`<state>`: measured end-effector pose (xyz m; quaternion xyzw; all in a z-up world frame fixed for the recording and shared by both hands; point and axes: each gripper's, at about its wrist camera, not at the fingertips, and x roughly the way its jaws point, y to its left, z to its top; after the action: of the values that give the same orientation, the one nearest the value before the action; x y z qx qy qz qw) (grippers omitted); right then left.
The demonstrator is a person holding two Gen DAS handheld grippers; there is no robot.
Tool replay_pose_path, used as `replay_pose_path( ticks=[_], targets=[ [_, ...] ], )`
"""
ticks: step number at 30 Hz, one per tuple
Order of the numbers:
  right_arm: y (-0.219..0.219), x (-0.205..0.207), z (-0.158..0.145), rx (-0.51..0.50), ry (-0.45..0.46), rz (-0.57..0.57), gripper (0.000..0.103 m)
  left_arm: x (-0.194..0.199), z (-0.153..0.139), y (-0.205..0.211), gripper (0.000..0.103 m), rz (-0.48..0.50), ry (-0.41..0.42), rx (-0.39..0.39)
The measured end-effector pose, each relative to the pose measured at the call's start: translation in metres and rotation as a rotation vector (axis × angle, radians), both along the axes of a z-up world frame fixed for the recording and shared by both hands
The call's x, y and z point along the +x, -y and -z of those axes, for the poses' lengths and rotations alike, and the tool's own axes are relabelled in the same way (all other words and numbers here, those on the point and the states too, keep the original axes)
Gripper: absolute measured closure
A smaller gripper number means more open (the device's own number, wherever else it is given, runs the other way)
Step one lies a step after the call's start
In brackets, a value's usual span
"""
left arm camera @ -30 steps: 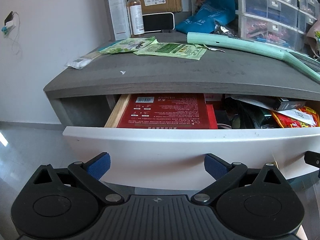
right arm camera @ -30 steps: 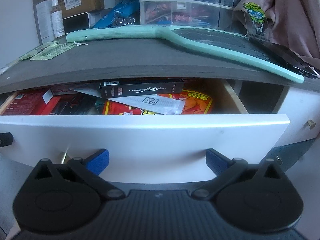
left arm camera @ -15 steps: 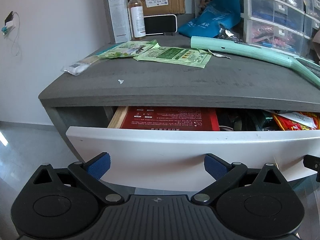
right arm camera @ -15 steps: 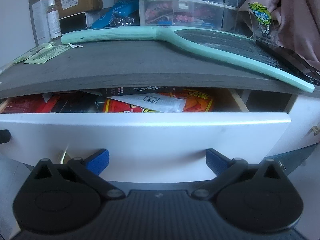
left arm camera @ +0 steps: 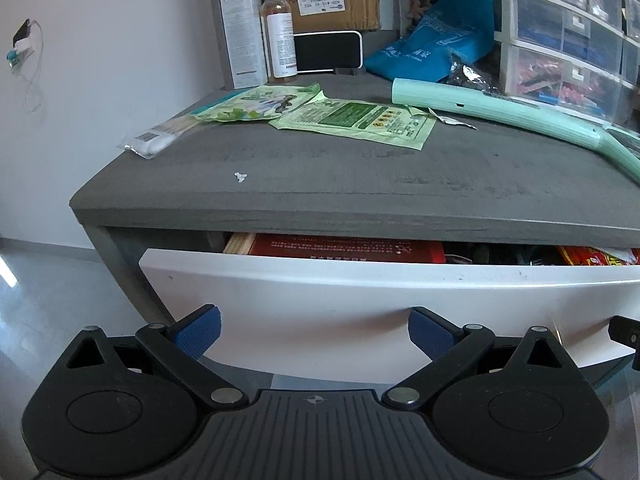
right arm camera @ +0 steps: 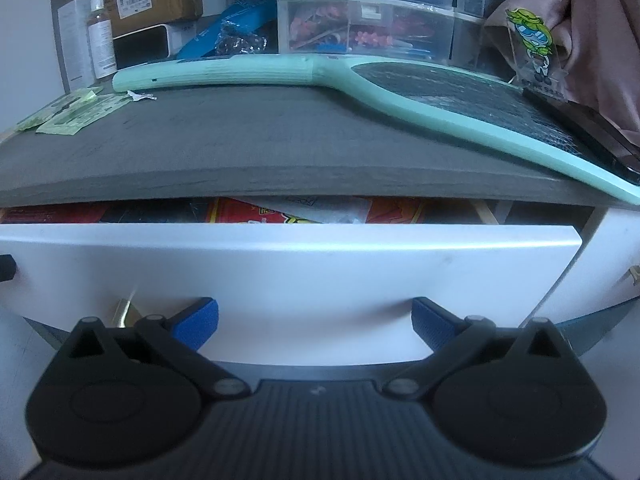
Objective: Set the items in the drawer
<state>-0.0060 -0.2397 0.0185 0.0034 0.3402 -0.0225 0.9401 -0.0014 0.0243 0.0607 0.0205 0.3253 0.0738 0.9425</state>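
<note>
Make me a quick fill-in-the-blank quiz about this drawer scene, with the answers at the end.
1. The white drawer is partly ____.
2. The large flat box at the drawer's left end is ____ in colour.
3. The mint-green swatter lies on the ____ cabinet top.
4. Both hand-held grippers, left and right, hold ____.

Answers: open; red; grey; nothing

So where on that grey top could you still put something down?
The front strip of the grey top is bare, between the green sachets and the front edge, and left of the mint swatter. The back row is crowded with boxes, a bottle and plastic drawers.
</note>
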Motion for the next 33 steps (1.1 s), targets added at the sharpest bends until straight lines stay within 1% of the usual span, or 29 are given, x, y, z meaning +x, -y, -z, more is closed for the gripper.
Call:
replay_pose_path(
  ticks=[18, 25, 33],
  targets=[
    [-0.004, 0.024, 0.003, 0.002, -0.005, 0.001, 0.000, 0.029, 0.005, -0.002, 0.001, -0.012, -0.010, -0.006],
    [-0.004, 0.038, 0.003, 0.009, -0.004, 0.002, 0.000, 0.039, 0.007, -0.001, 0.001, -0.021, -0.004, -0.009],
    [-0.004, 0.042, 0.005, 0.009, 0.002, 0.001, 0.000, 0.046, 0.009, -0.001, 0.001, -0.026, 0.006, -0.008]
  ],
)
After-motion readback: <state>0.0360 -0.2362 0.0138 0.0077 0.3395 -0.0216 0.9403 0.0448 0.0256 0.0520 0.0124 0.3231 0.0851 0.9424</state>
